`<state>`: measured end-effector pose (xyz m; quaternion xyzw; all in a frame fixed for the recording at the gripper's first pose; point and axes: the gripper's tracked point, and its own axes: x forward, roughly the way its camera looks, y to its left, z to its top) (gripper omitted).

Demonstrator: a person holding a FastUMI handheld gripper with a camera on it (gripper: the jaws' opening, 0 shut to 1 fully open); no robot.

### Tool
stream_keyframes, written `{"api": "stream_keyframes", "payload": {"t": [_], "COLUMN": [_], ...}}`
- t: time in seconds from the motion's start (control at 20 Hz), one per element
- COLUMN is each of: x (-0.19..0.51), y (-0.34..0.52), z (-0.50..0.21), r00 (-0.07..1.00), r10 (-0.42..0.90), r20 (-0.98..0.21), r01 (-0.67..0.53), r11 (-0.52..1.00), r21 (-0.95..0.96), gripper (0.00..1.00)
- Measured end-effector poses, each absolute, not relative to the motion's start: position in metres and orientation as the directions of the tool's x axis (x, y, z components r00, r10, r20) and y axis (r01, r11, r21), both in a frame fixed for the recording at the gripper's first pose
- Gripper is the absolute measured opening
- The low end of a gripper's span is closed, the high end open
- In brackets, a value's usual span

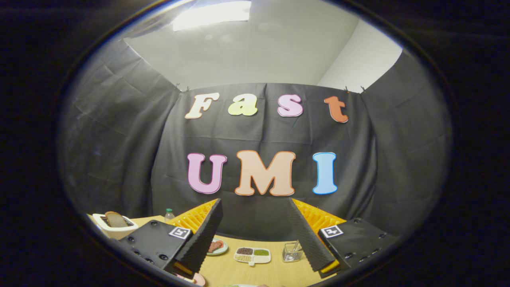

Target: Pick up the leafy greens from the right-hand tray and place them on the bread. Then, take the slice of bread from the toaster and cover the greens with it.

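The gripper [255, 223] is held high above a wooden table [279, 273], its two fingers [205, 235] spread wide apart with nothing between them — released, gripping nothing. Each finger carries a ribbed inner face, and a small square marker sits on each finger's base.

Beyond the fingers, along the far side of the table, stands a row of small things. A divided white tray [252, 255] lies between the fingers, with a dark filling, a green filling and a pale filling in its compartments; whether the green one is the leafy greens I cannot tell at this size. Just left of it, partly hidden behind the left finger, is a small plate [217, 246] with something reddish on it. To the right of the tray, close beside the right finger, stands a clear glass container [292, 252] with thin utensils leaning in it.

Off to the far left, beyond the left finger's base, sits a white toaster [113, 226] with a slice of brown bread [115, 219] standing up out of its slot. A small bottle with a green cap [169, 214] stands behind, between the toaster and the left finger.

Right below the left fingertip, a pinkish rounded object [197, 280] shows at the near side of the table — too cut off to identify.
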<state>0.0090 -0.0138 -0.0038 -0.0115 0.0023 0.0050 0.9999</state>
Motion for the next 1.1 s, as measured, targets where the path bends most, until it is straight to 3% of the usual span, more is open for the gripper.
{"api": "stream_keyframes", "payload": {"t": [0.45, 1.1], "x": [0.017, 0.023], "y": [-0.014, -0.018], "z": [-0.030, -0.127], "r00": [0.992, 0.855], "r10": [0.094, 0.353], "r20": [-0.082, -0.381], "r01": [-0.097, -0.417], "r11": [0.995, 0.903], "r21": [-0.039, -0.099], "gripper": [1.00, 1.00]}}
